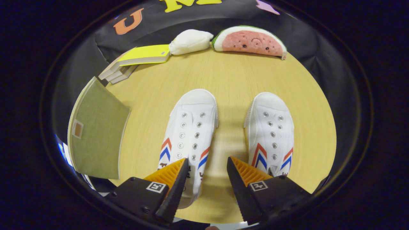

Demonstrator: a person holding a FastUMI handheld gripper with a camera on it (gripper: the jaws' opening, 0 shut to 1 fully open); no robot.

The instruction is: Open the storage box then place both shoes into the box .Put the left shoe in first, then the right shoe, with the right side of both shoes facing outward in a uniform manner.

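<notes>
Two white laceless shoes (191,134) (270,131) with red-blue chevrons lie mid-worktop (230,76), the tongs (207,166) released above them.

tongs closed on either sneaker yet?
No: the tongs are open, with bare wooden table between their fingers, one white canvas sneaker with red and blue chevrons beside one finger and the matching sneaker beside the other.

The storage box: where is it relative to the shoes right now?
In the gripper view the storage box sits on the table, left of the left-hand shoe, near the stacked books. The open gripper hovers over the shoes.
</notes>
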